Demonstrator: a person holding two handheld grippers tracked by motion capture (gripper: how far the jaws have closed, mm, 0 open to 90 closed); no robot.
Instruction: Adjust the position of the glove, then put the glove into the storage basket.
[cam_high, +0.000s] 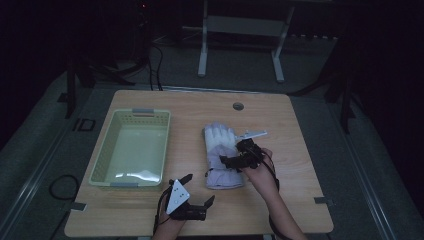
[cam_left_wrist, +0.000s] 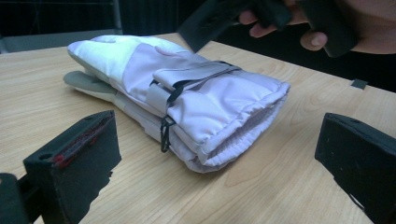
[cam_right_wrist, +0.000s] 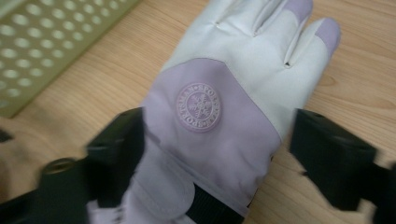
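Pale lilac-and-white gloves (cam_high: 222, 157), stacked one on the other, flat on the wooden table (cam_high: 290, 195), just to the right of the pale green basket (cam_high: 102, 160) with a strip of bare wood between; fingertips toward the far edge, cuffs toward the person. From the left gripper view, upper glove (cam_left_wrist: 187, 88) squarely over the lower, open cuffs nearest the camera, a grey strap and black clip across the wrist. Right gripper (cam_high: 239, 159) above the cuff half of the pair, right of the basket, jaws spread wide on either side of the gloves and pressing on nothing; from the right gripper view, the round embossed badge (cam_right_wrist: 199, 107) on the lilac back of the hand between the two black jaws, a corner of the basket at upper left. Left gripper (cam_high: 197, 190) low at the near table edge, below the gap between basket and gloves, jaws well apart, empty, aimed at the cuffs.
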